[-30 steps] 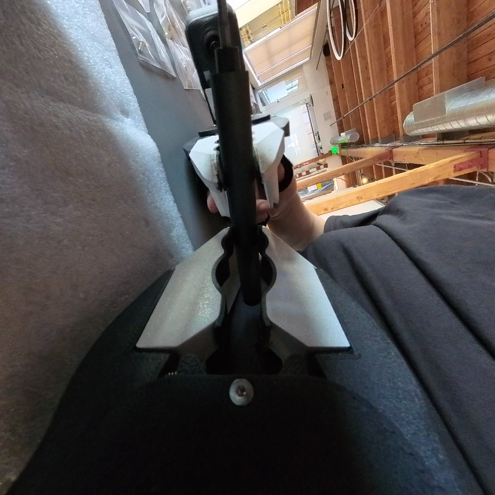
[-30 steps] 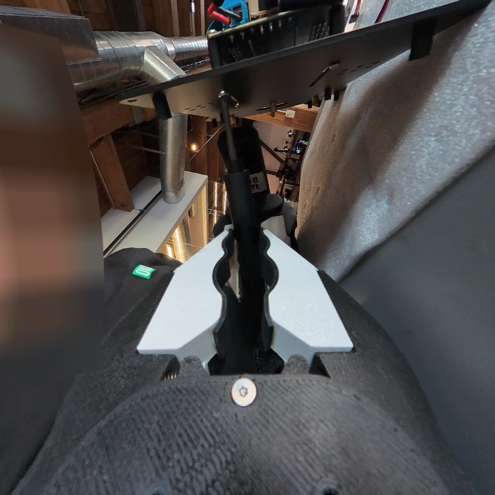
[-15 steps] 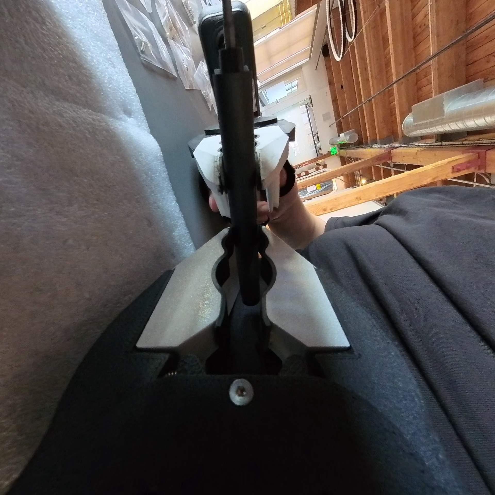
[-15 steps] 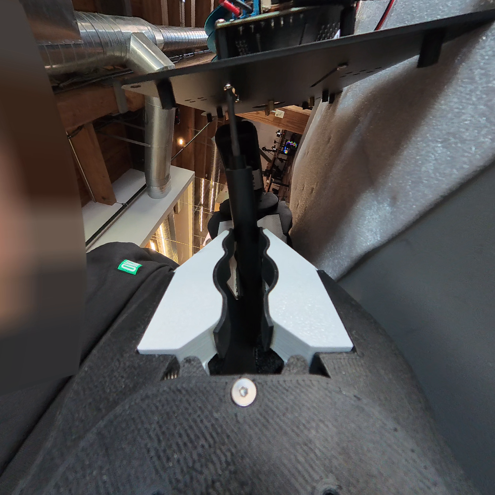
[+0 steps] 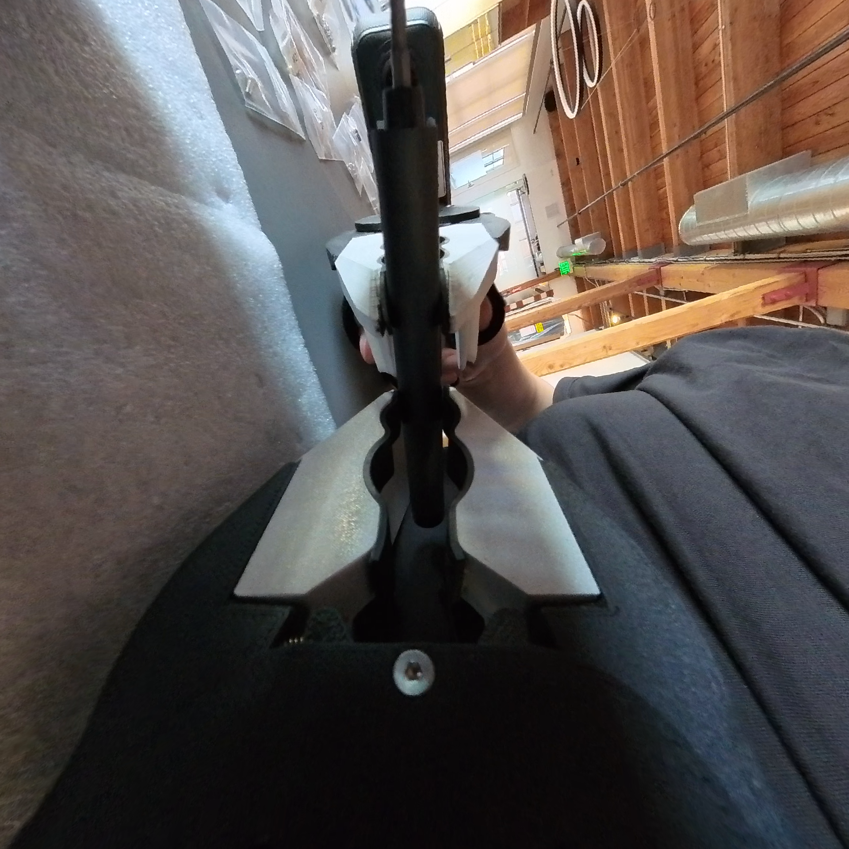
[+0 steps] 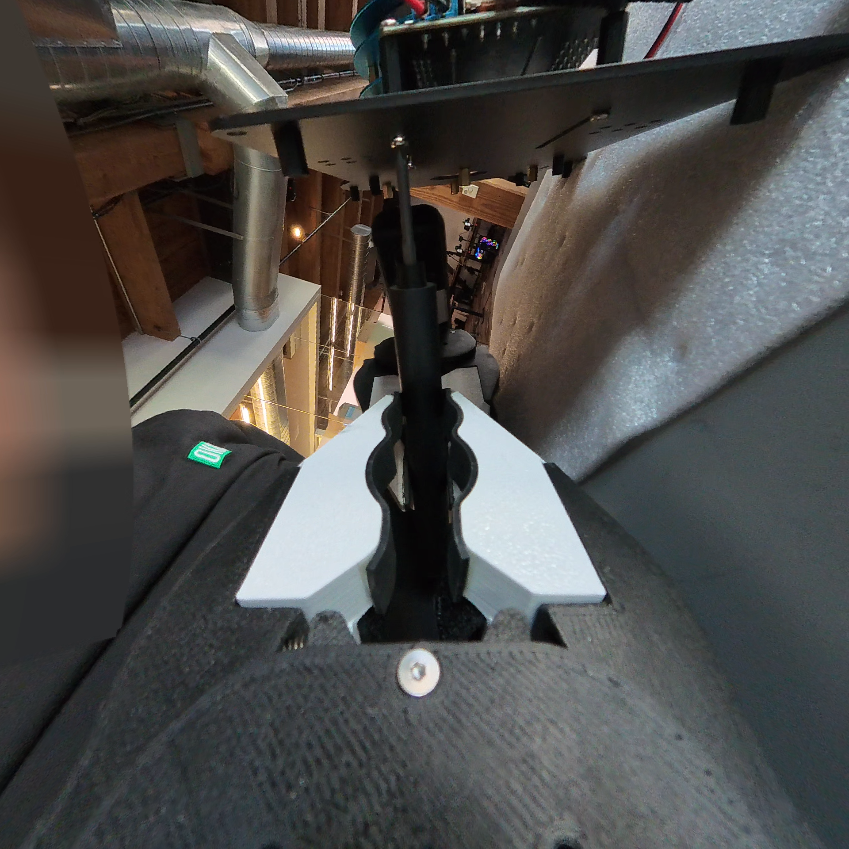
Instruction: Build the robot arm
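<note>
My left gripper [image 5: 420, 395] is shut on the handle of a black screwdriver [image 5: 409, 229]. Farther along it, my right gripper [image 5: 422, 363], in a person's hand [image 5: 500, 381], is closed around the same handle. In the right wrist view my right gripper [image 6: 422, 399] is shut on the screwdriver handle [image 6: 416, 349]. Its thin shaft [image 6: 406, 206] reaches a silver screw [image 6: 399, 142] in a black plate [image 6: 505, 105]. The left gripper's fingers [image 6: 379, 386] show just beyond, behind the handle.
White foam sheet [image 5: 115, 321] lies along one side, also in the right wrist view [image 6: 666, 275]. A grey surface carries clear plastic bags [image 5: 266, 82]. A person's dark shirt [image 5: 689, 505] is close by. A circuit board with wires [image 6: 459, 46] sits on the plate. Some 5 cm of space lies between my two pairs of fingers.
Both grippers keep their hold on the screwdriver. The right gripper has swung square-on in the left wrist view. The black plate has drawn nearer in the right wrist view.
</note>
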Available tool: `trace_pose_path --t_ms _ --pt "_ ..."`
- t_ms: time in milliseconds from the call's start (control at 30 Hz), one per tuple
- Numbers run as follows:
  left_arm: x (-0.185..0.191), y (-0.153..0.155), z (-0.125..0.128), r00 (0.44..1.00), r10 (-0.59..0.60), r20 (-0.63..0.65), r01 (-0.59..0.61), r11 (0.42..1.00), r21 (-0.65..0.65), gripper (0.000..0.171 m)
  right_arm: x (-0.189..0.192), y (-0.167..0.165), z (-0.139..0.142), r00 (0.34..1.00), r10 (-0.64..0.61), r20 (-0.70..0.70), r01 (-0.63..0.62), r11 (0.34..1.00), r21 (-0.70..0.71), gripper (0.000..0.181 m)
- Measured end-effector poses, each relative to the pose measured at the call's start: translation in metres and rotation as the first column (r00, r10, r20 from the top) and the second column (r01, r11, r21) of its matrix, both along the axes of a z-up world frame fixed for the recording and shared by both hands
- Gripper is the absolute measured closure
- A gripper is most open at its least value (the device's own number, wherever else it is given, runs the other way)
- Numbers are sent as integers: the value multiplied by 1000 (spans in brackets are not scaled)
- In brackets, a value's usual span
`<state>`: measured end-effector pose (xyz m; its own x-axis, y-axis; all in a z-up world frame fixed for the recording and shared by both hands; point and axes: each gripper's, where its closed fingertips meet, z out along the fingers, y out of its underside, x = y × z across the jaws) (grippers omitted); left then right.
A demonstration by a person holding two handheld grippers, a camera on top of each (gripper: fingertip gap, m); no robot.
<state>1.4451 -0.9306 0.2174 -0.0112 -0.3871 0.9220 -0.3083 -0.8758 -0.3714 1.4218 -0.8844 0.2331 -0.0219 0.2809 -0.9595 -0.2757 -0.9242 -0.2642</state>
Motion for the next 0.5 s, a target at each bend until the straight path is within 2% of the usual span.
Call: trace_pose_path --t_ms 133,367,433,500 --pt "-2 7 5 999 36 32 -35 999 -37 155 -1 0 1 1000 4 -1 -4 1000 4 165" --pt "-16 4 8 999 47 -8 -47 998 -42 136 -1 0 -1 1000 4 4 -4 1000 -5 165" --pt "-27 0 11 998 39 -46 -40 999 -10 138 -1 0 0 1000 6 1 -6 1000 -5 165" --pt "-41 -5 20 994 8 -108 1 997 75 145 -1 0 -1 1000 7 0 -7 1000 -7 165"
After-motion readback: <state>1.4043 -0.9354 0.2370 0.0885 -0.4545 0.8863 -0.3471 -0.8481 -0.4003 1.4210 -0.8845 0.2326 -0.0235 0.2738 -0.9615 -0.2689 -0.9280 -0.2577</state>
